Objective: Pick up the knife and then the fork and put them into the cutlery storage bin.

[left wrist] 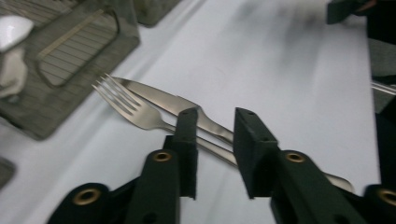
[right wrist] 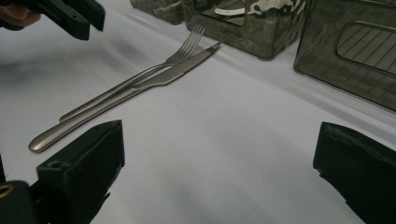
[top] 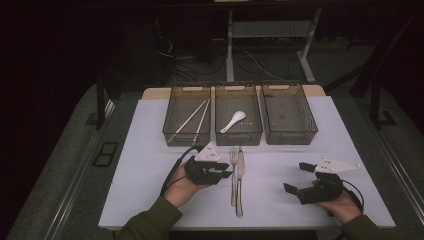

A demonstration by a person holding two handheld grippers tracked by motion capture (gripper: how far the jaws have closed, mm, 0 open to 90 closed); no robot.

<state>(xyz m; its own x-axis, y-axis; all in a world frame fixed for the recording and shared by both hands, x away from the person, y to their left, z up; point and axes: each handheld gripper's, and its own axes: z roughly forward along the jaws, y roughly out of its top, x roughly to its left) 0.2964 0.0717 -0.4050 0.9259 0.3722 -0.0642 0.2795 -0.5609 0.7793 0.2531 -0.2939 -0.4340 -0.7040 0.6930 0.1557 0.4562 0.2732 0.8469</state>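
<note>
In the left gripper view the fork (left wrist: 135, 109) and knife (left wrist: 187, 109) handles run under the gripper (left wrist: 215, 140) so their ends are hidden. The white spoon (left wrist: 11, 32) is cut off at the edge, and the far bench (left wrist: 261, 42) is blurry.

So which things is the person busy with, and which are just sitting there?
In use:
- fork, with the left gripper right beside it
- knife, lying next to the fork

Just sitting there:
- chopsticks in the left bin
- white spoon in the middle bin
- right gripper, open, off to the side
</note>
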